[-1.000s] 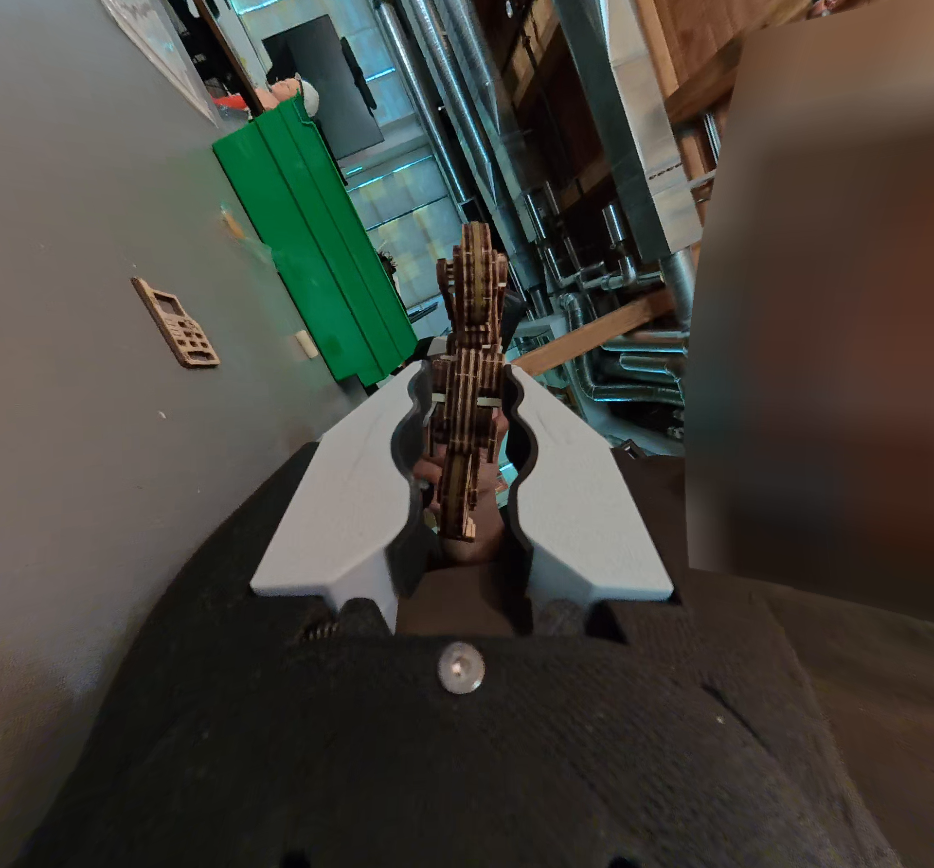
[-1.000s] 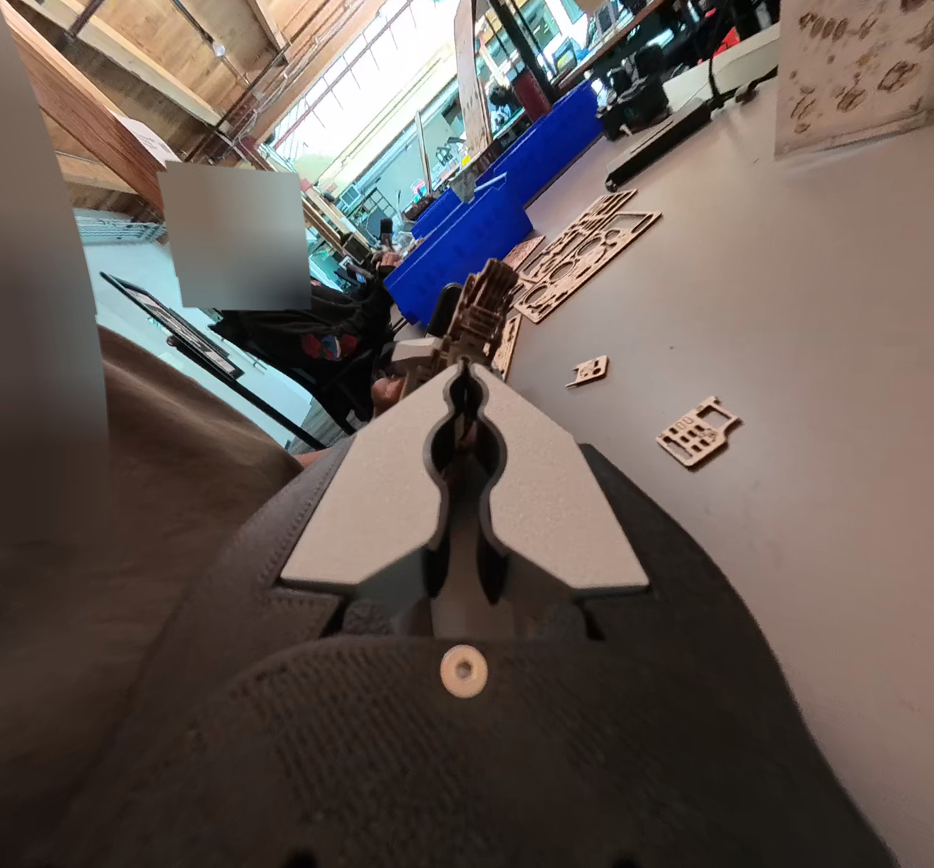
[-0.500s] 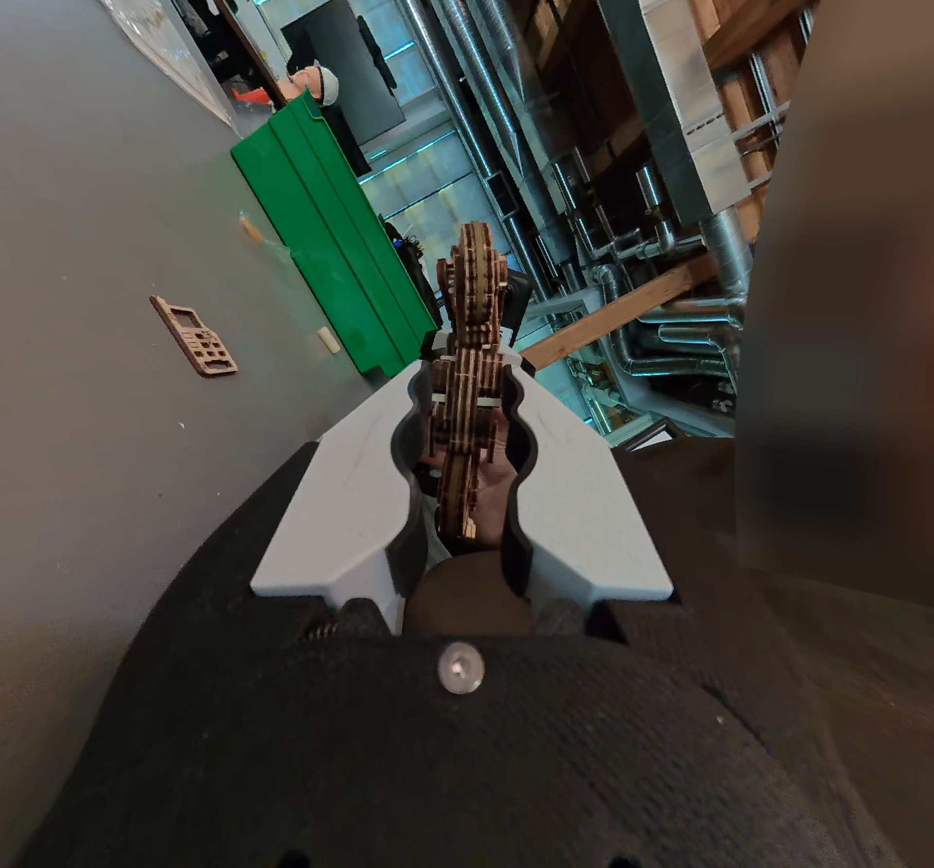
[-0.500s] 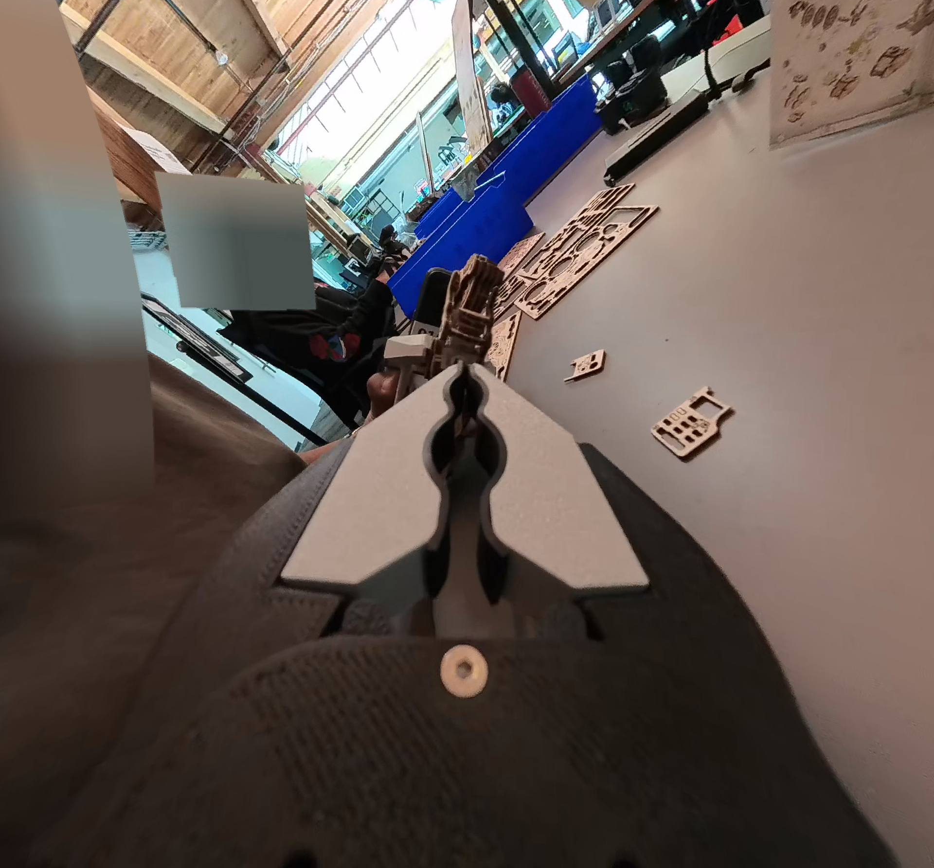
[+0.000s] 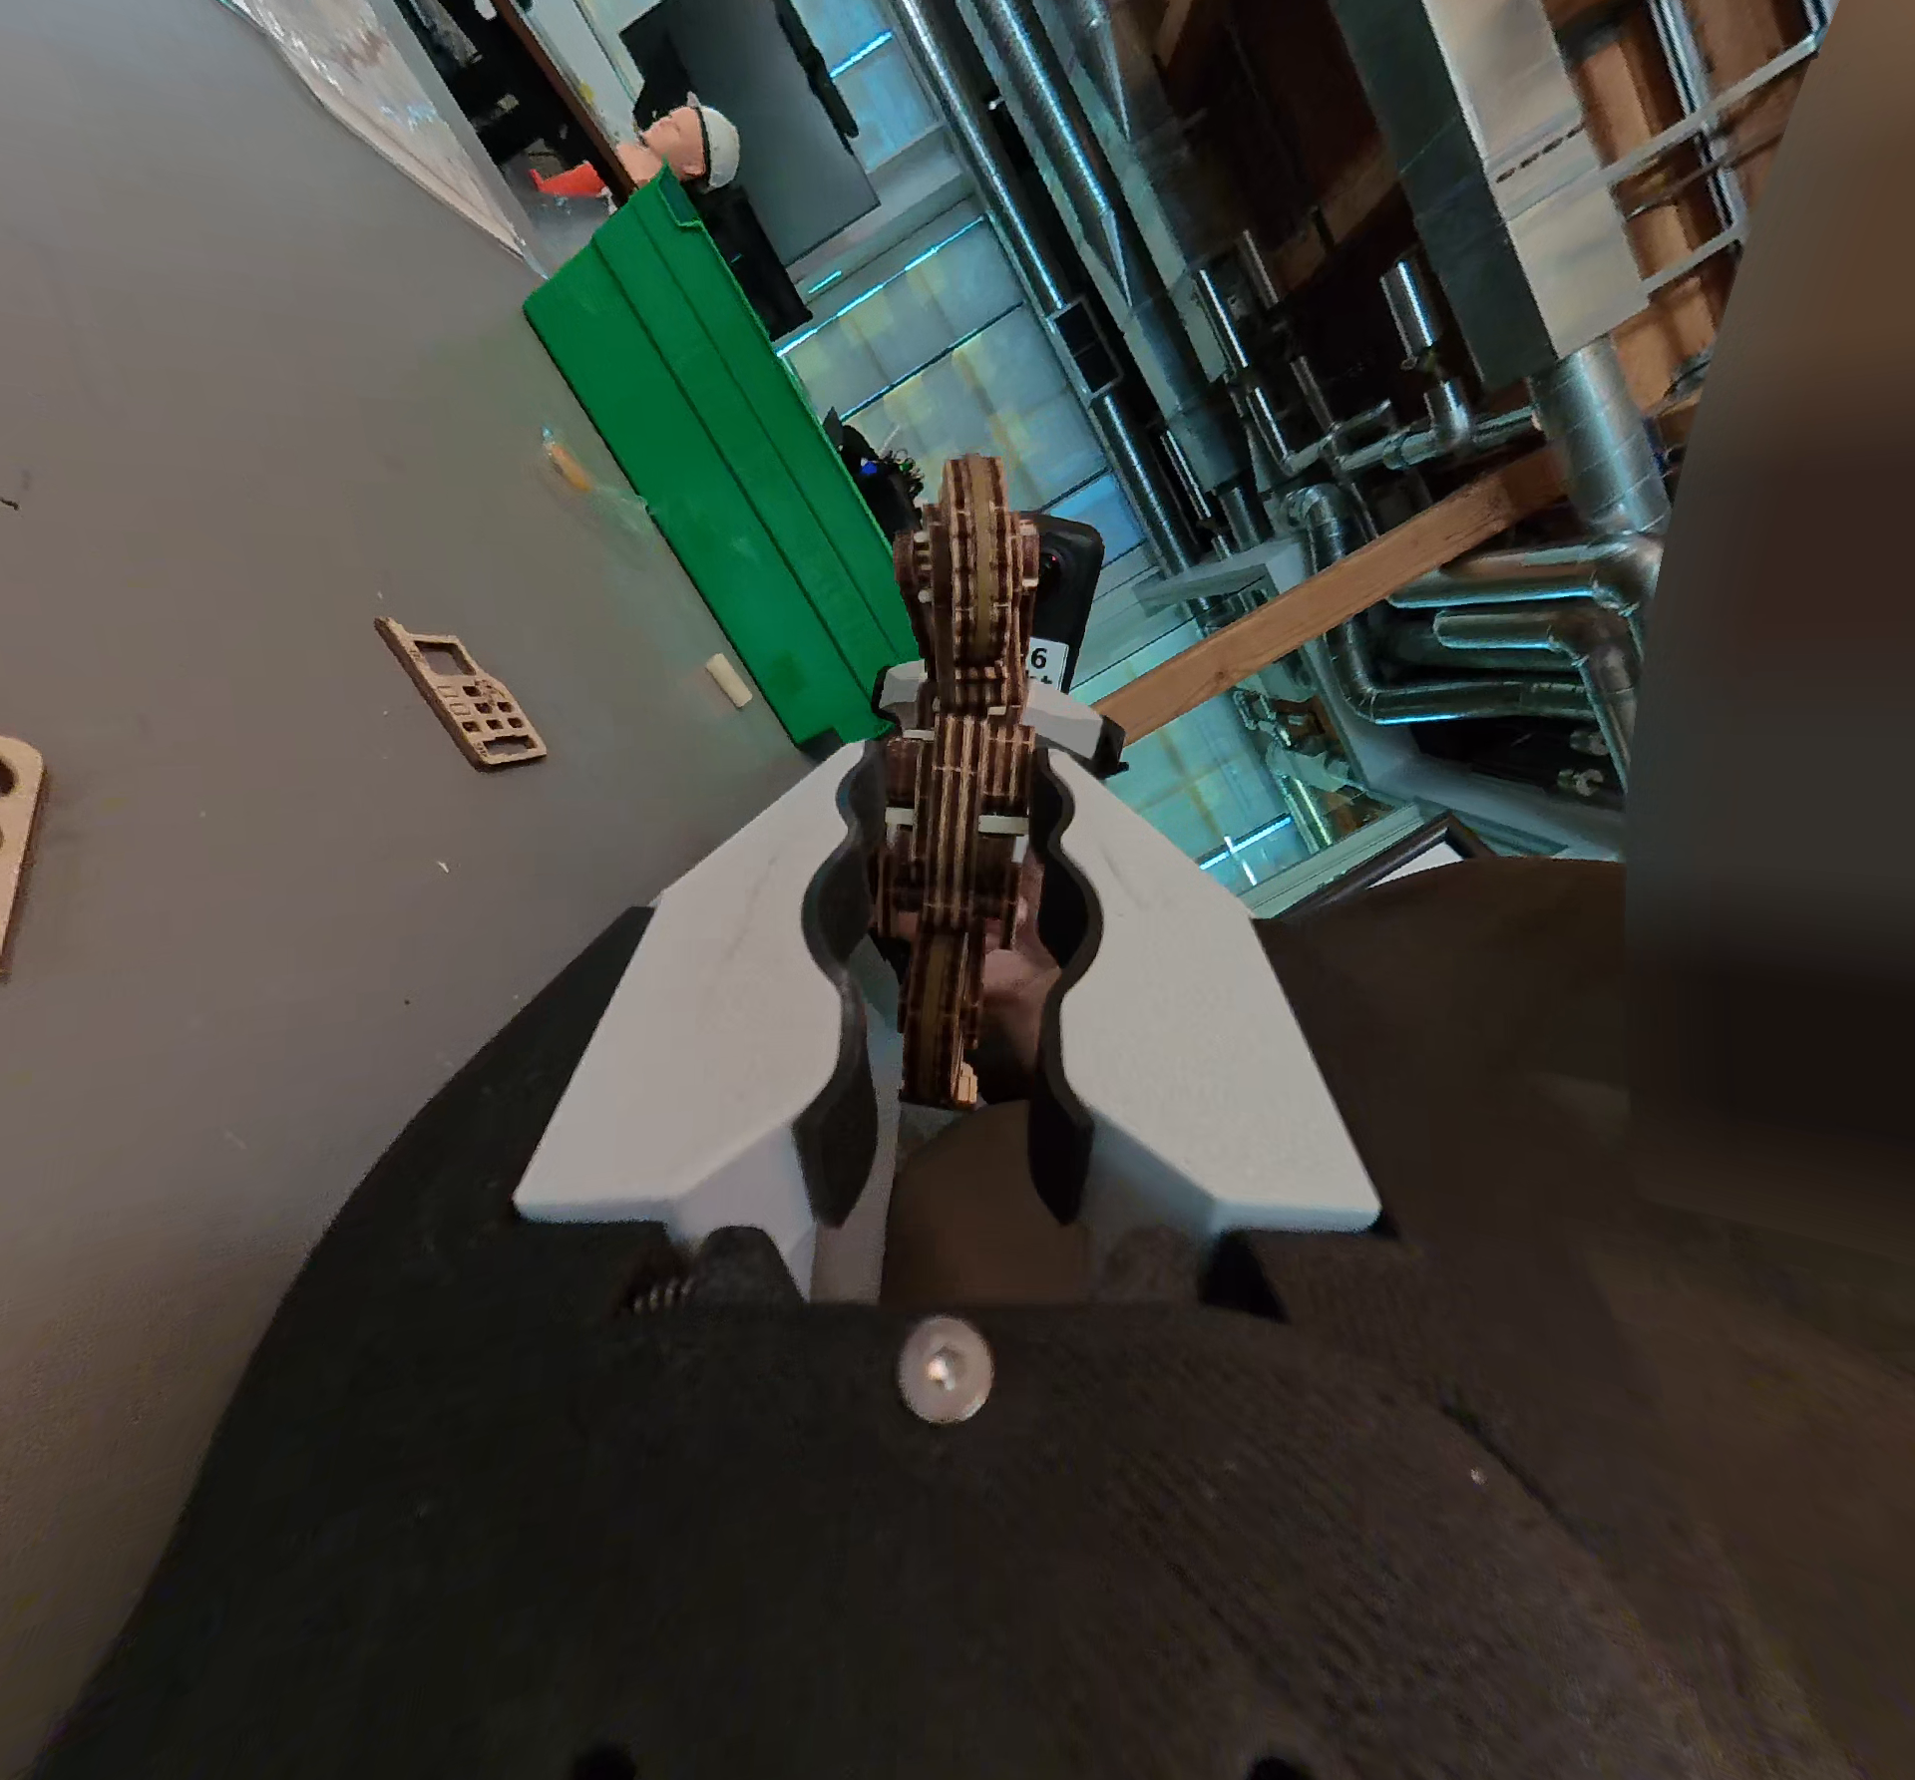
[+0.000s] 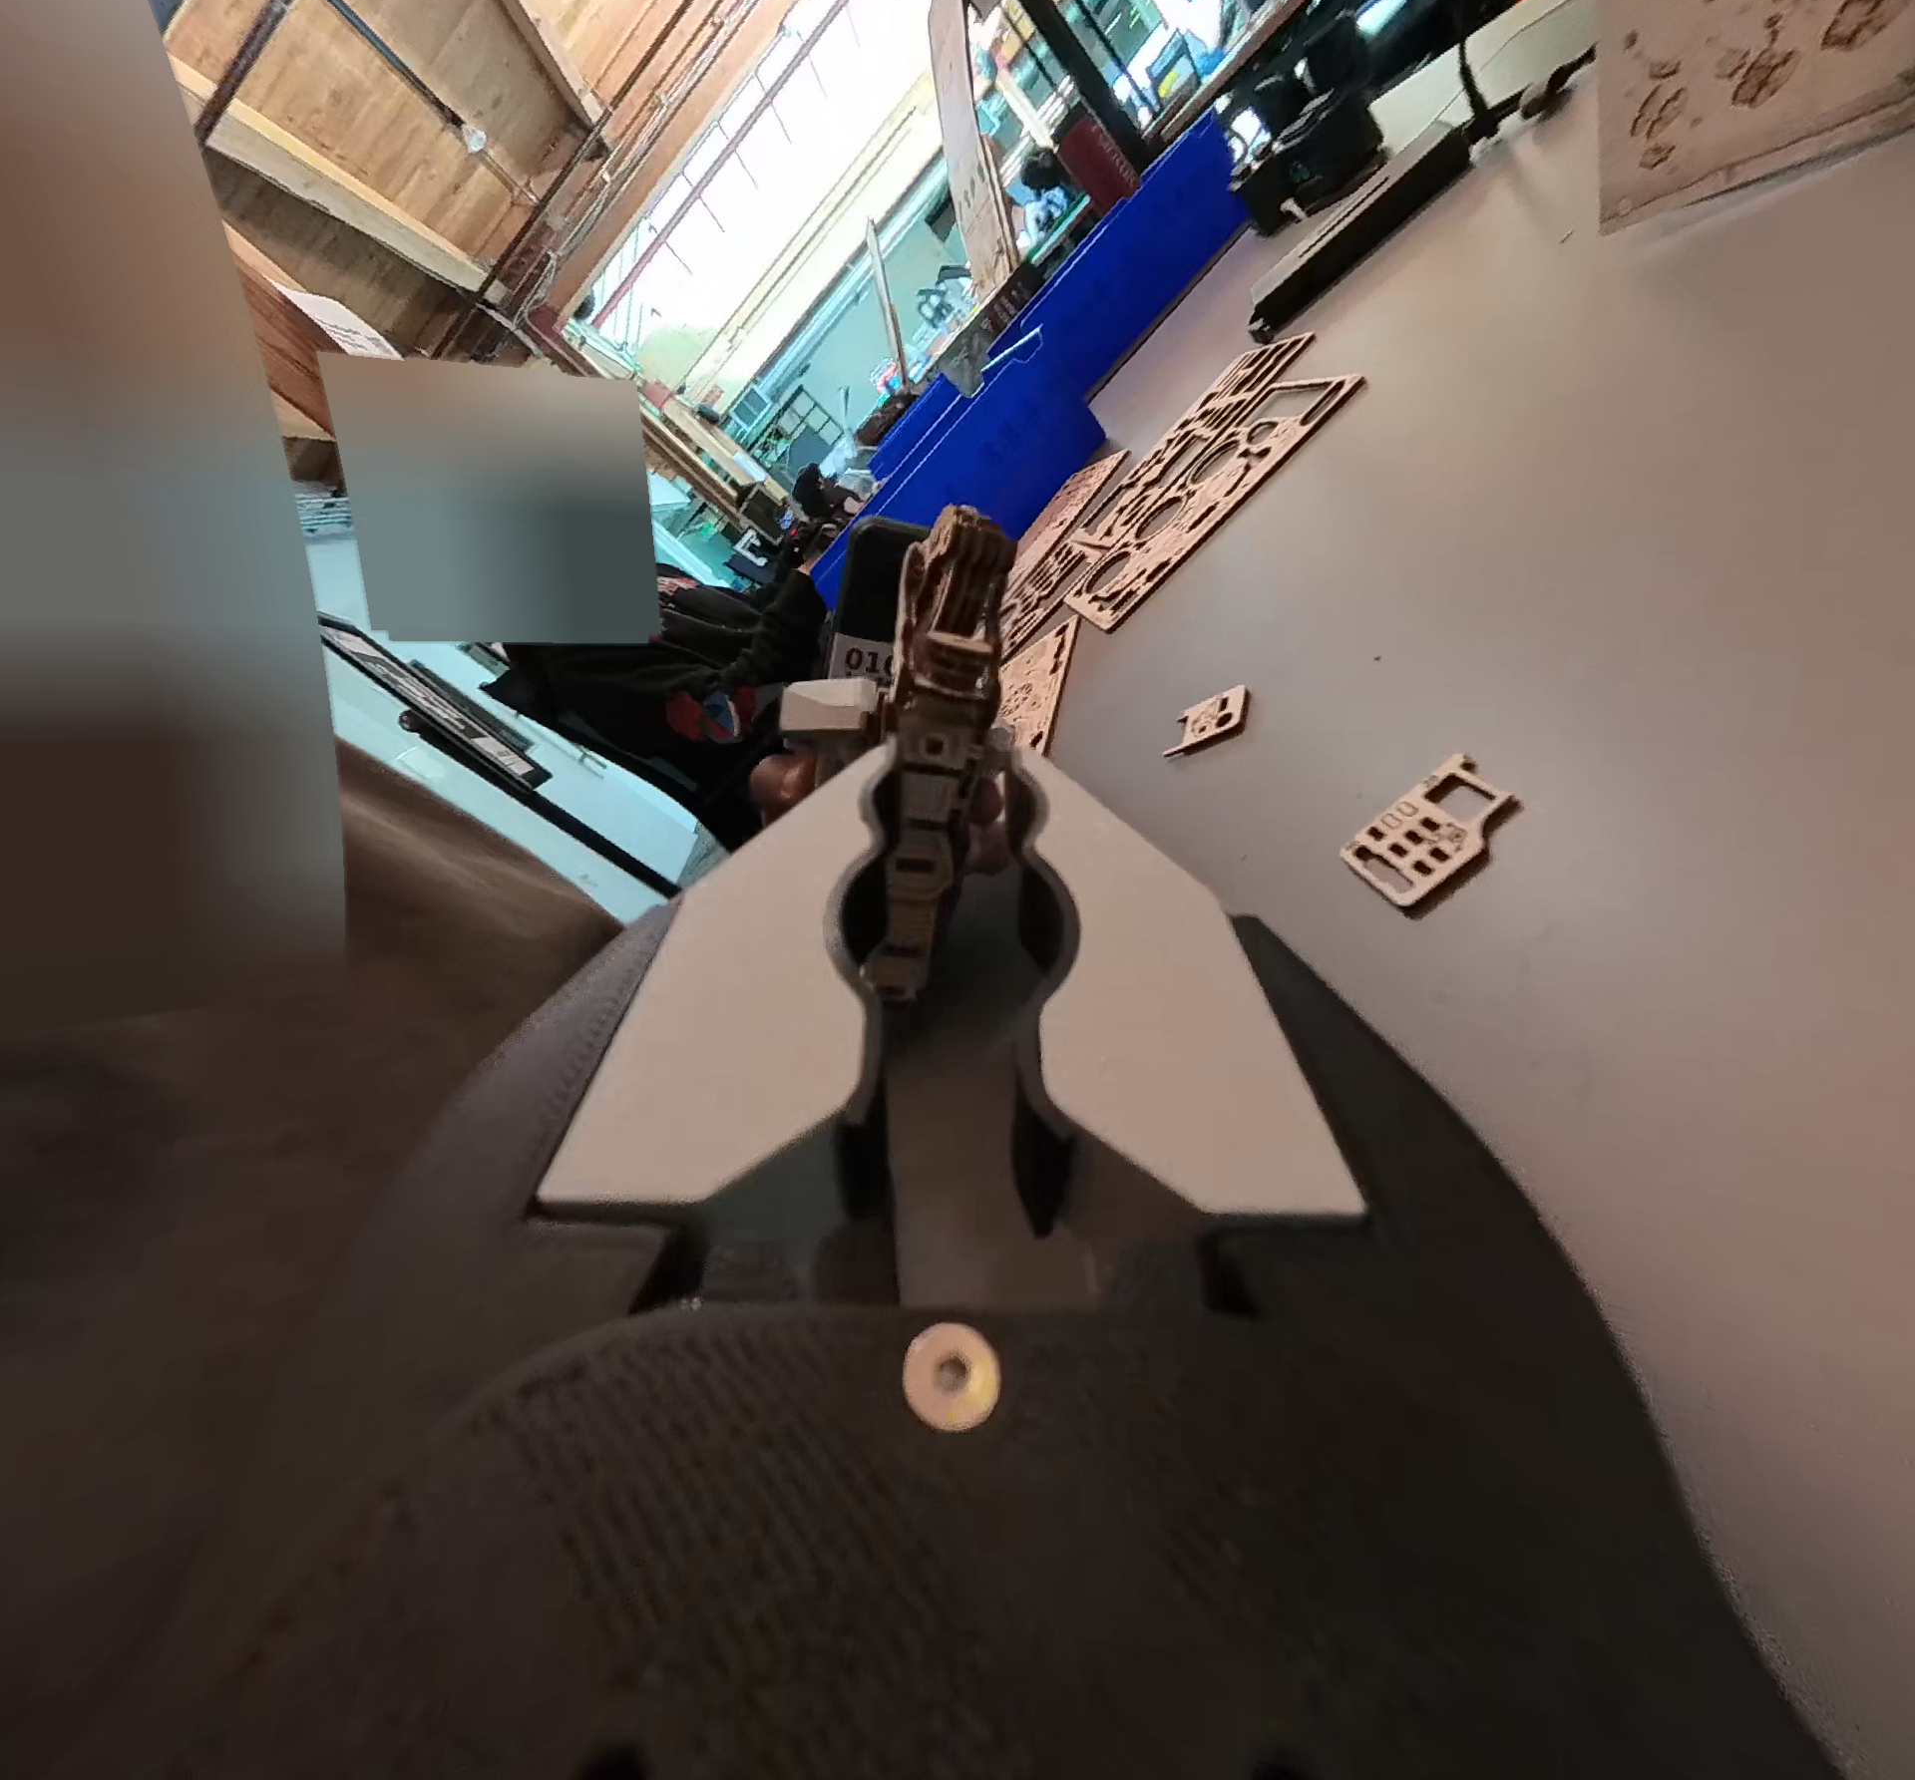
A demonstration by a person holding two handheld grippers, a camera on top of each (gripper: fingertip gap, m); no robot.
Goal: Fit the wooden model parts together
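Right tool (image 6: 948,777): jaws now spread apart, where half a second ago nearly closed; opening around a slotted strip at the near end of the layered brown plywood model (image 6: 948,653), frame centre, contact unclear. Left tool (image 5: 953,798): still clamping the same model (image 5: 959,694) mid-body, raised off the grey table (image 5: 207,487). Judged: positioning for a two-tool press-fit. Loose slotted plywood piece (image 6: 1425,839) lying at right.

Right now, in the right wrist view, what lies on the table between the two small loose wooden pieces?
Nothing: bare grey table separates the smaller piece from the larger gridded piece.
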